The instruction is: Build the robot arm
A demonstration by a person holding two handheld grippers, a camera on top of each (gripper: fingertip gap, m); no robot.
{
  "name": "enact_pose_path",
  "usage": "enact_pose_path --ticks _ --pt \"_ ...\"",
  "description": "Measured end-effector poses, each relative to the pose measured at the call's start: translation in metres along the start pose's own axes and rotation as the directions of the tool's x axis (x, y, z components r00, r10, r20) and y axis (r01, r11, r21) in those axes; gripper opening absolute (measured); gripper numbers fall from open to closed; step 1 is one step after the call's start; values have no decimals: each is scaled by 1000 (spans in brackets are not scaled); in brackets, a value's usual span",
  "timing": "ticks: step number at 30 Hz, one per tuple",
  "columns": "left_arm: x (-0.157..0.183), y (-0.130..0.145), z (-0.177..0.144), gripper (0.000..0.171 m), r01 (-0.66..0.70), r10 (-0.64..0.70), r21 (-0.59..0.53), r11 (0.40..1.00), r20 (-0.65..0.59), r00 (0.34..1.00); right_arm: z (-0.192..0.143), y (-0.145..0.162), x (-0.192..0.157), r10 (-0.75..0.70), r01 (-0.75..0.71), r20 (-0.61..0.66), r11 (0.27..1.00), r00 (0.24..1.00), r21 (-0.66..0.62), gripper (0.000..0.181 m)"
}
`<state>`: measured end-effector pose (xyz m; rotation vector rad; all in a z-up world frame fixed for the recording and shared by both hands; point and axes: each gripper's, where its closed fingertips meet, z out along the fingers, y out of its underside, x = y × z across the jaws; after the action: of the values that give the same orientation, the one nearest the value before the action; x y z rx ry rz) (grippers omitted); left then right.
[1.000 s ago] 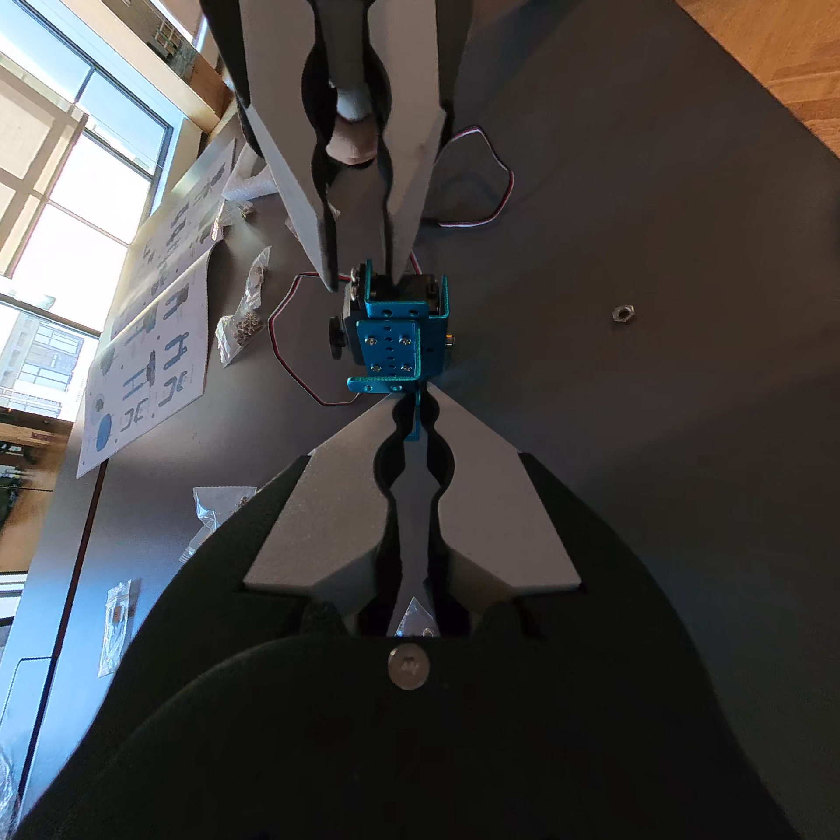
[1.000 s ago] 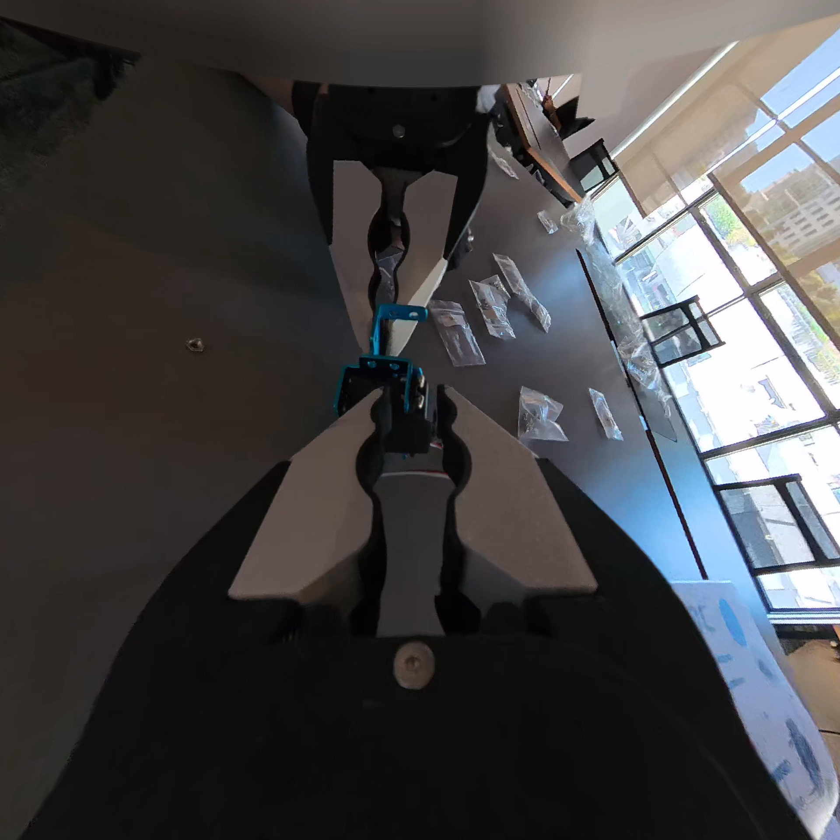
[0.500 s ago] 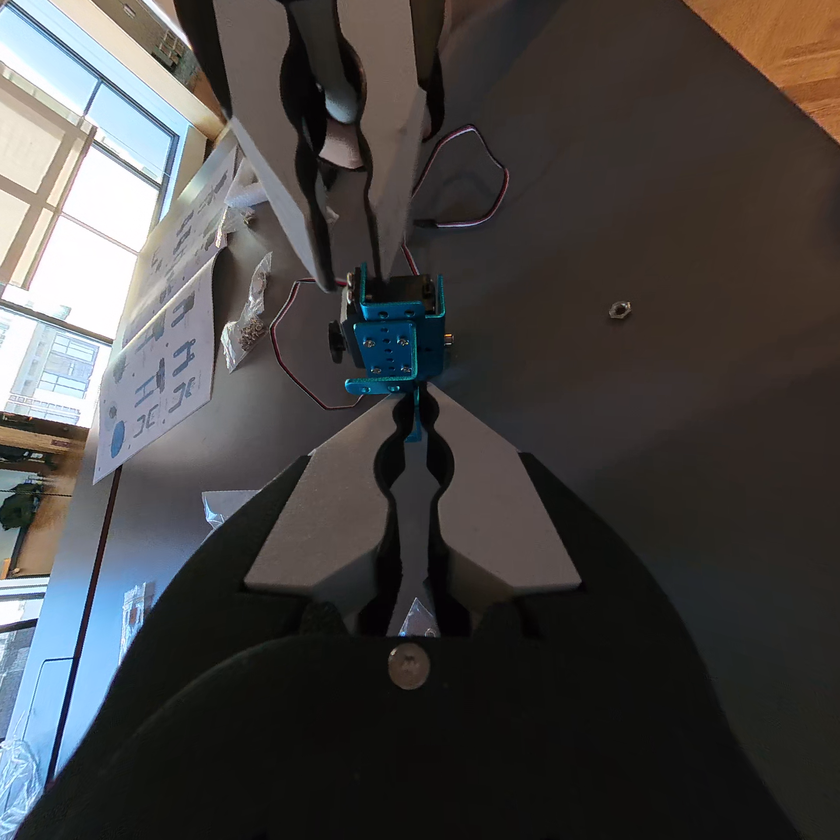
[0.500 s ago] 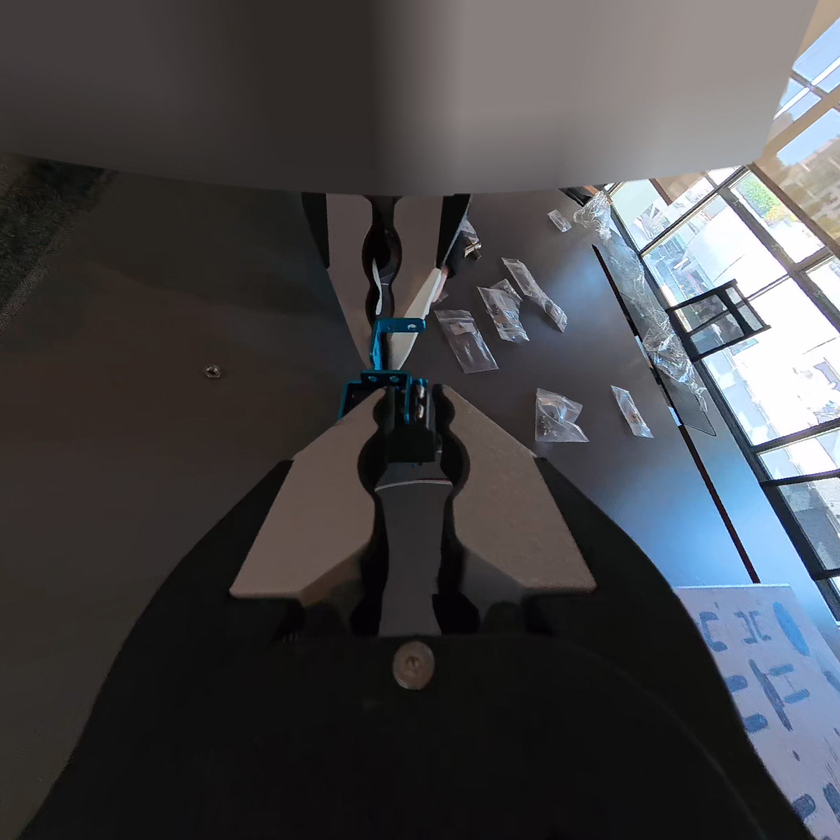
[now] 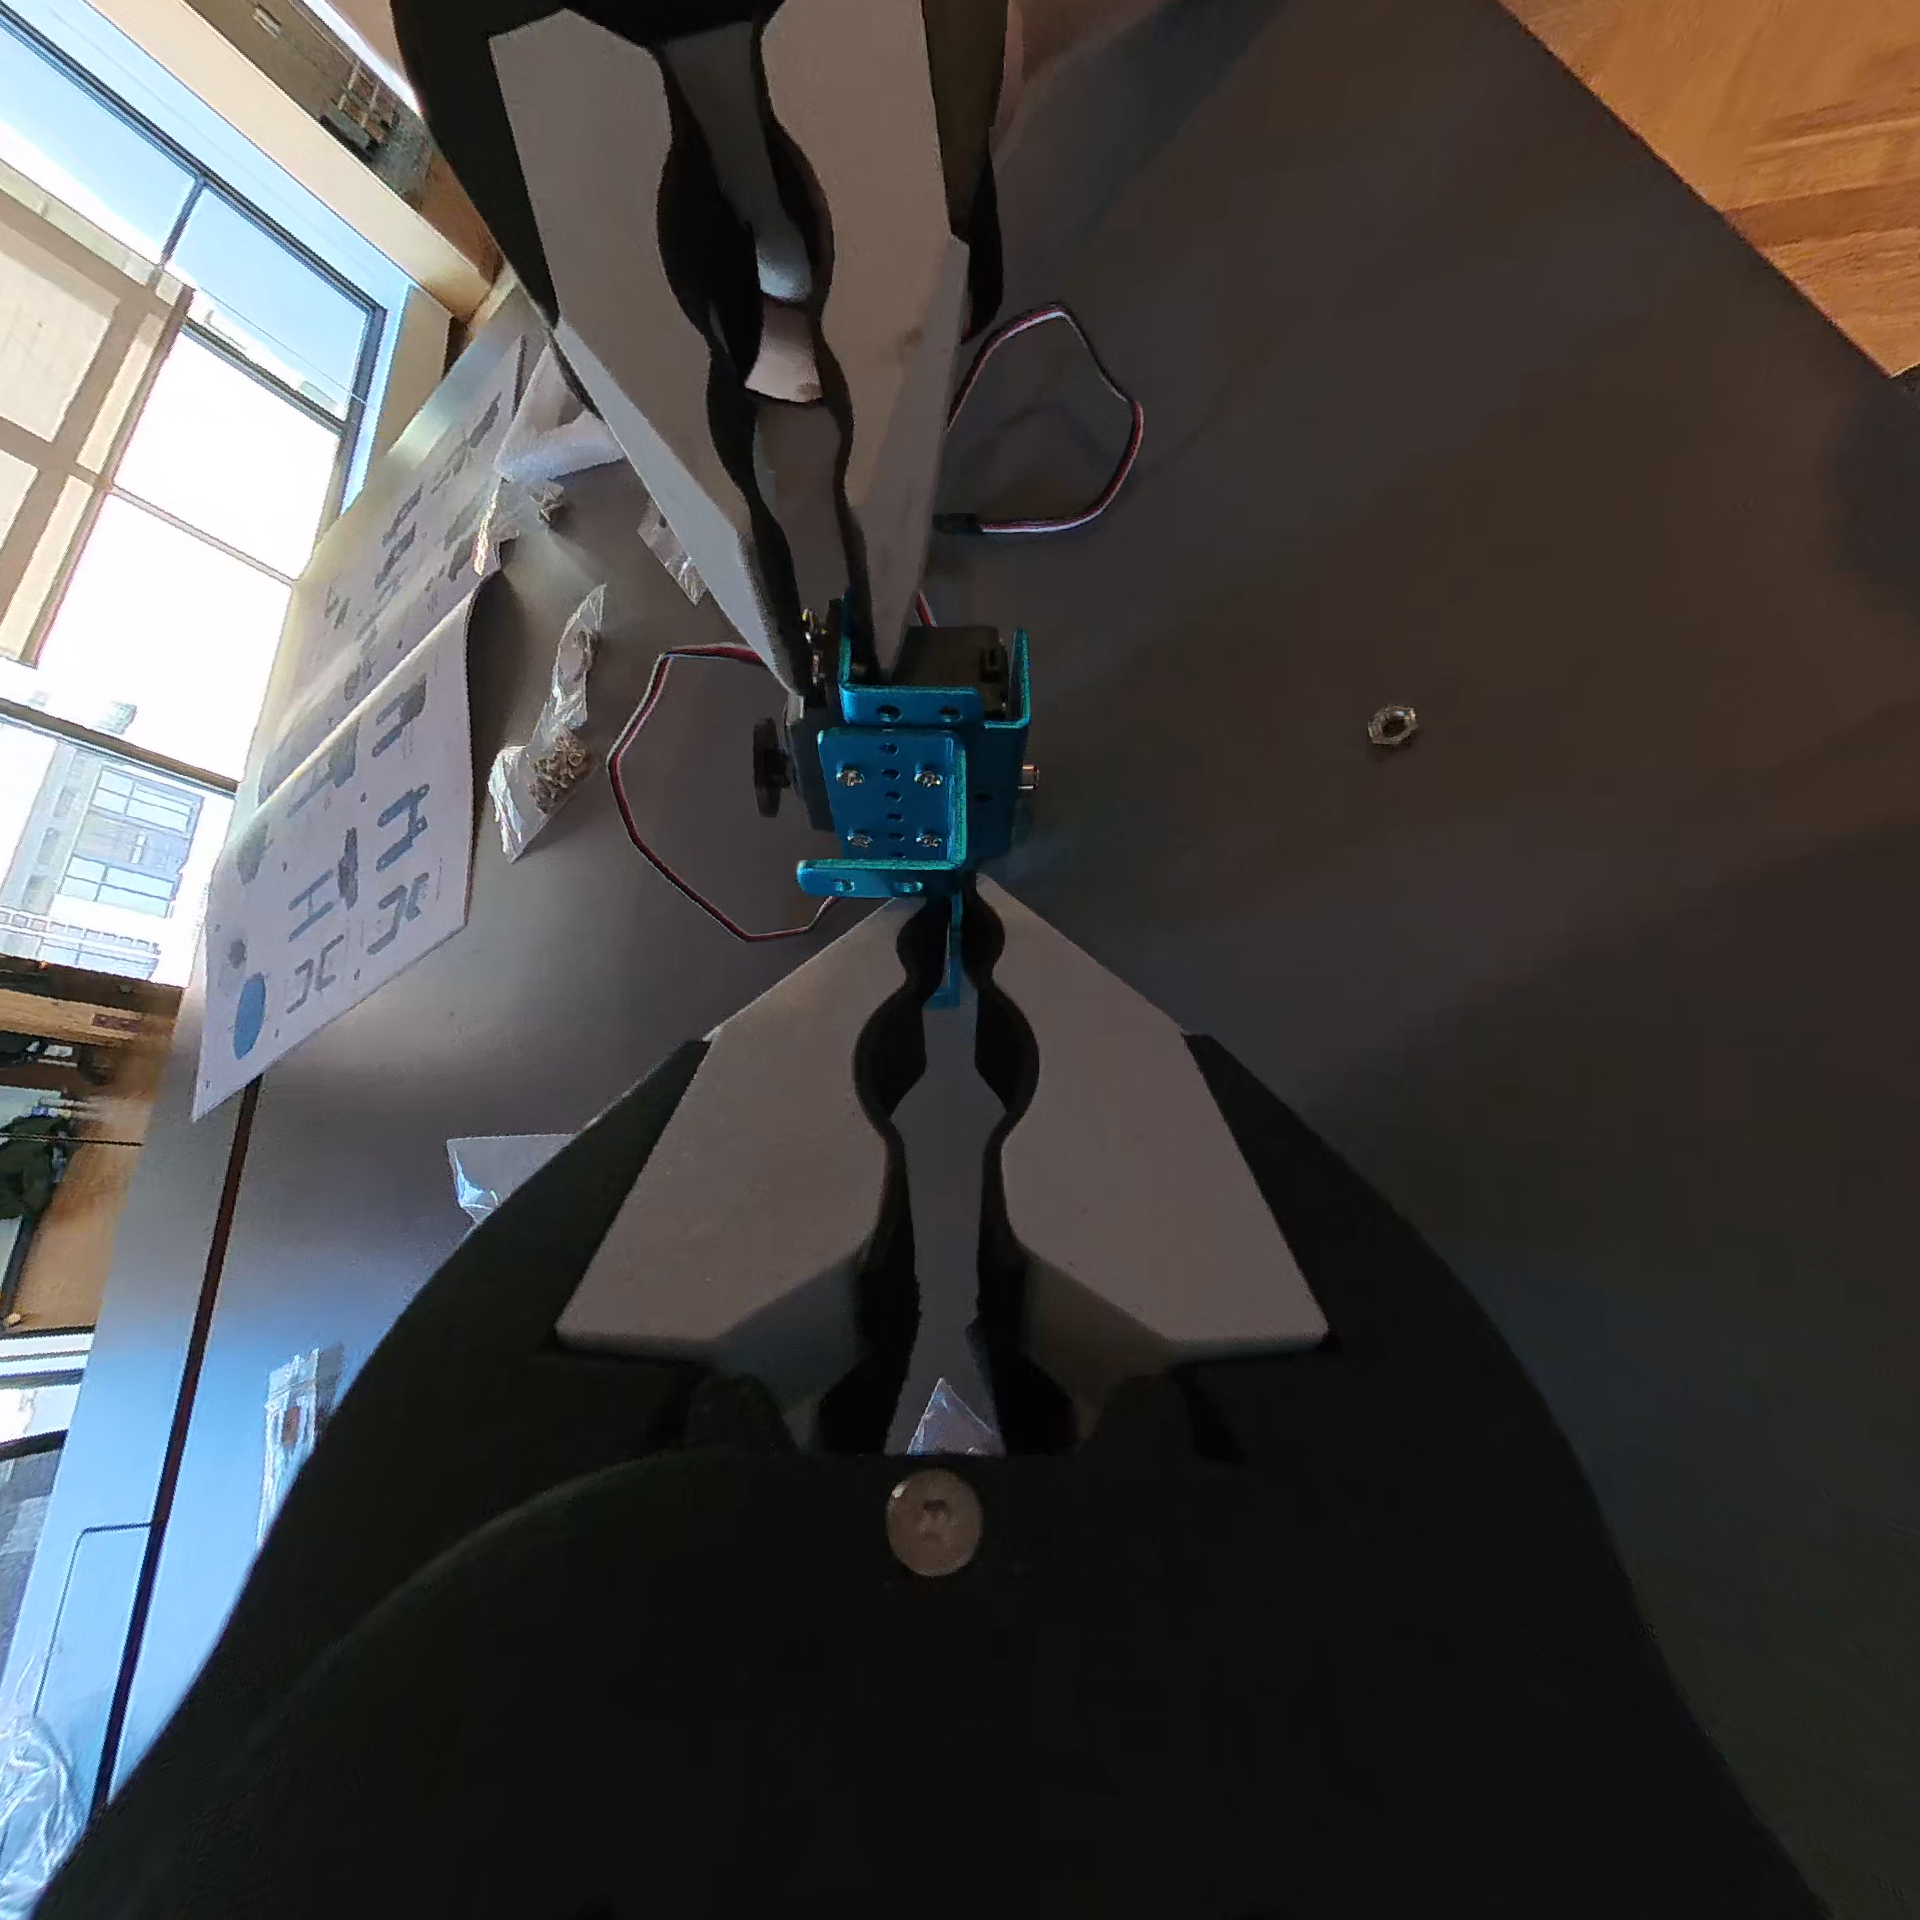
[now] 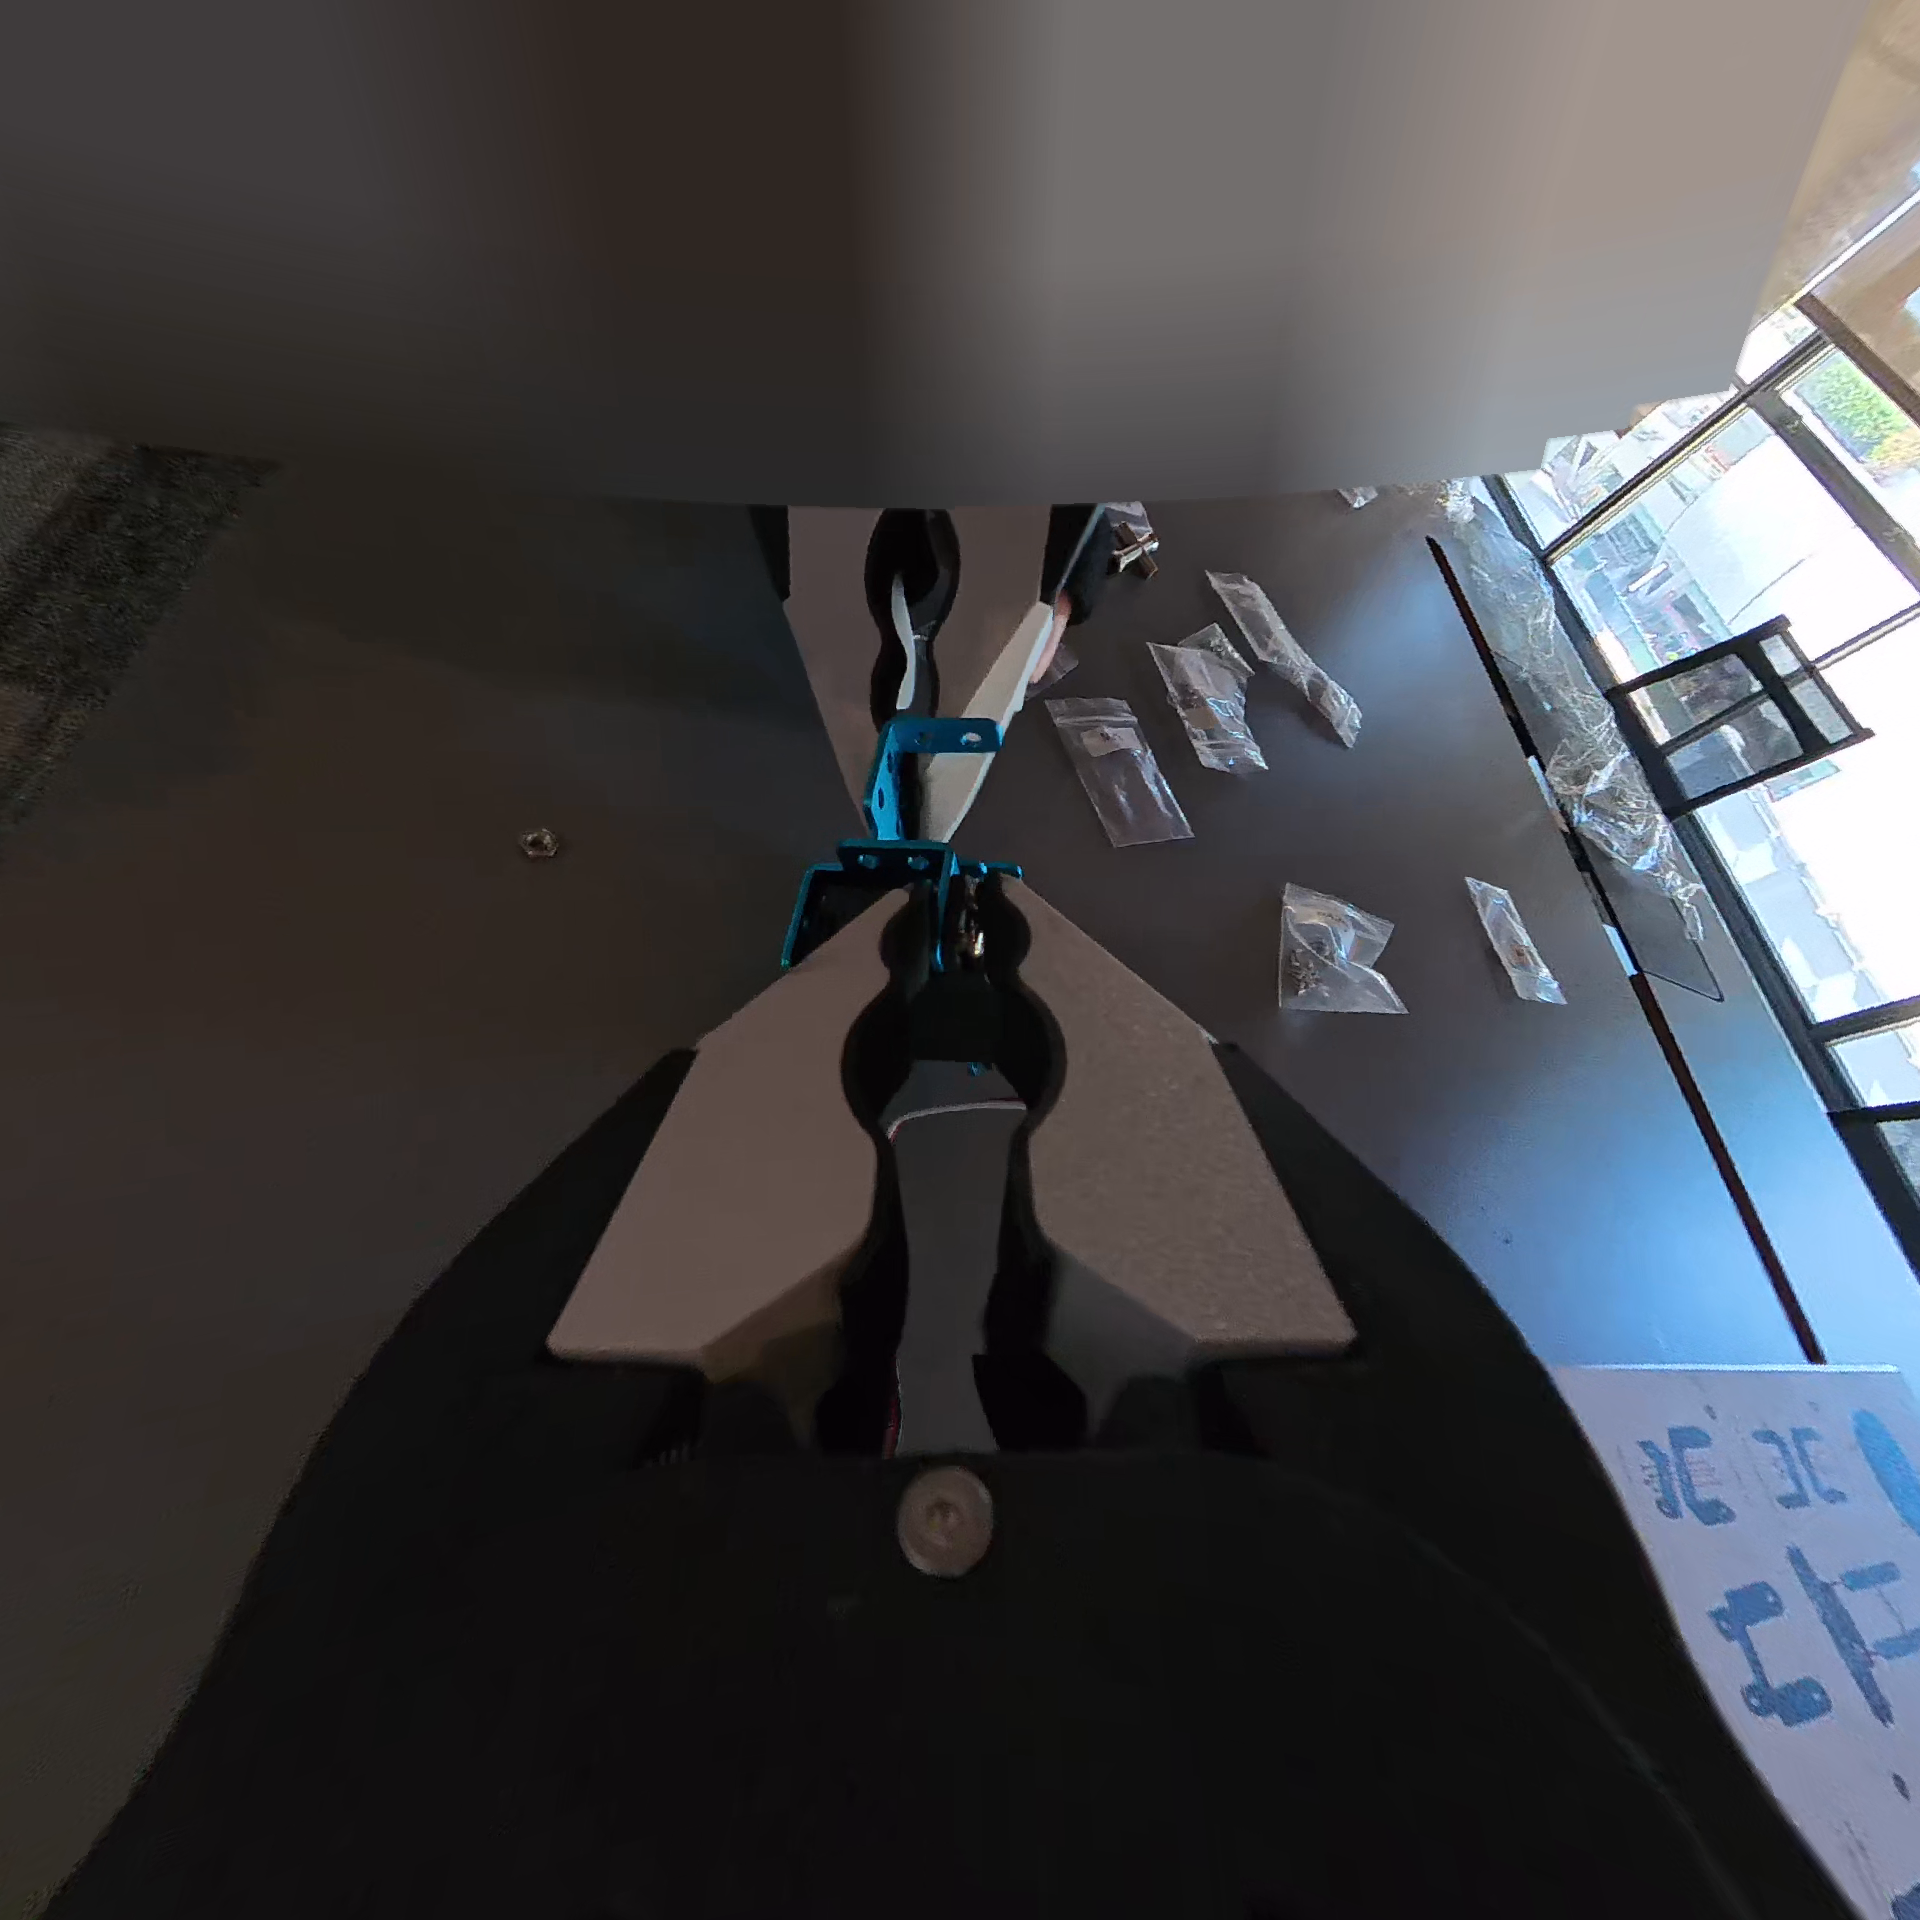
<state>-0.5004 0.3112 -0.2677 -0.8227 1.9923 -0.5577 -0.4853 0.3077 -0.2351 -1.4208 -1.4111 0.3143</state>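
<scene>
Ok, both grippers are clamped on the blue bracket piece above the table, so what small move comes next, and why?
Probably keep both grips and lower it gently toward the dark table. The left gripper pinches only a thin tab of the blue bracket piece, the right gripper holds its far end, and the wire hangs loose. Freeing either end in mid-air might let it swing.

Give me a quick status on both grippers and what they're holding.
Left gripper shut on blue bracket. Right gripper shut on same bracket's far end. Bracket held above dark table. Loose nut and parts bags lie clear.
</scene>
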Motion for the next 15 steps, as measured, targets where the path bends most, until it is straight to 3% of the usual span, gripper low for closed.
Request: enact_pose_path --ticks 15 --pt "4 -1 0 2 -10 10 -4 1000 -21 1000 0 -1 -4 -25 26 2 999 1000 -34 9"
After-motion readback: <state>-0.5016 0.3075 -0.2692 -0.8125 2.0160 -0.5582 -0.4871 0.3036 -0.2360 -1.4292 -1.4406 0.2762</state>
